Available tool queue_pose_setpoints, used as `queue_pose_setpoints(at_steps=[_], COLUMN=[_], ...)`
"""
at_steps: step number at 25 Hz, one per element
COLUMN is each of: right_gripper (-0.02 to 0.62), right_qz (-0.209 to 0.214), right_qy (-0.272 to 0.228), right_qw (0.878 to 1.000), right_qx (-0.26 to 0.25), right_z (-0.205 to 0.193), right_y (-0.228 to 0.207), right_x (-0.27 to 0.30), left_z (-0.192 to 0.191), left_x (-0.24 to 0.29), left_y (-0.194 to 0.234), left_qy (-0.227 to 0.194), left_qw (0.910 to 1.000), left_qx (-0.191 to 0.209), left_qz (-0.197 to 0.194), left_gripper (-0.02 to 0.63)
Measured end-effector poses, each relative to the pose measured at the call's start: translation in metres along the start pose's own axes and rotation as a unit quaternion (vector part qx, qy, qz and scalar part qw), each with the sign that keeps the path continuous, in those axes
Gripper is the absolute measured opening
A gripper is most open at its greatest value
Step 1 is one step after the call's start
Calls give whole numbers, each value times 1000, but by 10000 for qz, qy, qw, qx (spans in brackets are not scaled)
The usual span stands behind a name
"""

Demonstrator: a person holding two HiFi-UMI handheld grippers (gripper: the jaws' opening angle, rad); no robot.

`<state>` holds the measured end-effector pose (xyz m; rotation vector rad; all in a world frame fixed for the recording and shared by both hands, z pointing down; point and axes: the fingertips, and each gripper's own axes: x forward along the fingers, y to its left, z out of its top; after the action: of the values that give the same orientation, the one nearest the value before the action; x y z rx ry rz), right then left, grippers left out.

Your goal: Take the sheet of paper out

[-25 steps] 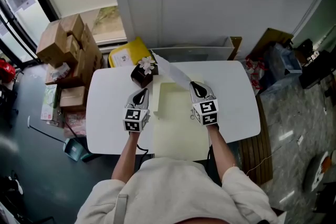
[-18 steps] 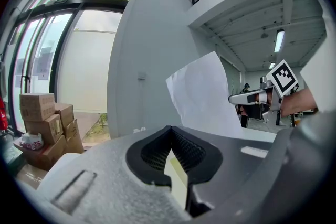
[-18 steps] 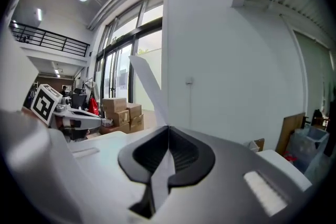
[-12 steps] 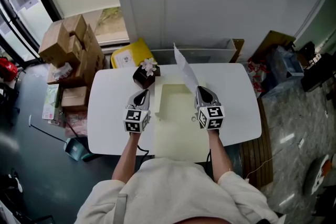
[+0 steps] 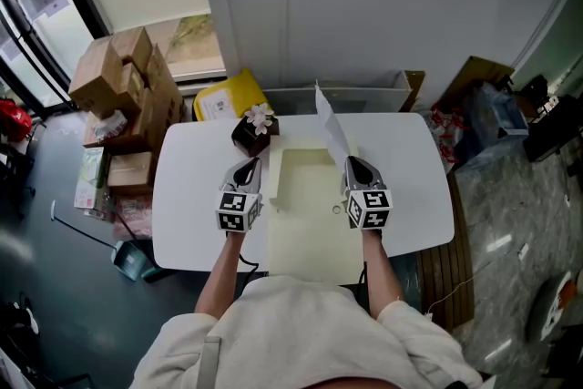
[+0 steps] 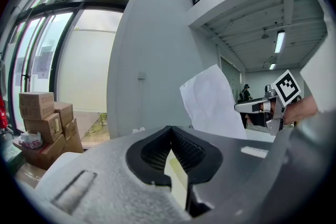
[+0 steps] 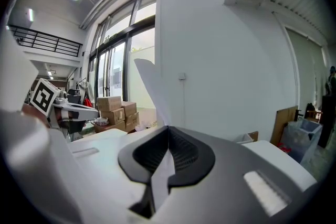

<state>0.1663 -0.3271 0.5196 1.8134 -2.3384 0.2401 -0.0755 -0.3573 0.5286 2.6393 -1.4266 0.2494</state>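
A pale yellow envelope [image 5: 310, 219] lies flat on the white table [image 5: 187, 196], its far end open. My left gripper [image 5: 246, 168] is shut on the envelope's left edge, and the yellow edge [image 6: 177, 182] shows between its jaws. My right gripper [image 5: 358, 167] is shut on a white sheet of paper [image 5: 332, 128], which rises steeply above the envelope's right side. From the left gripper view the sheet [image 6: 214, 103] stands up beside the right gripper [image 6: 266, 108]. Seen from my right gripper [image 7: 163, 178], the sheet [image 7: 154, 91] runs up out of the jaws.
A dark box with a white flower [image 5: 252, 129] stands on the table just beyond the left gripper. Stacked cardboard boxes [image 5: 123, 87] and a yellow parcel [image 5: 226, 96] are on the floor at the far left. A grey wall [image 5: 364, 5] rises behind the table.
The right gripper has moved right and a little nearer with the sheet, which has swung from leaning left over the envelope to standing almost upright. The left gripper has stayed put.
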Motion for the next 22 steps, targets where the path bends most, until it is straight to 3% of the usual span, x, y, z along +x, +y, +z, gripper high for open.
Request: queue_pose_setpoints(at_steps=[22], right_gripper=[5], right_qz=[49], right_qy=[82], right_qw=[9999], right_qx=[-71], right_z=[-5], right_y=[4], right_x=[7], left_z=[-3], left_x=[3], left_y=[1], left_qy=[20], left_qw=[10000], left_qx=[-48], left_qz=[48], left_gripper=[5])
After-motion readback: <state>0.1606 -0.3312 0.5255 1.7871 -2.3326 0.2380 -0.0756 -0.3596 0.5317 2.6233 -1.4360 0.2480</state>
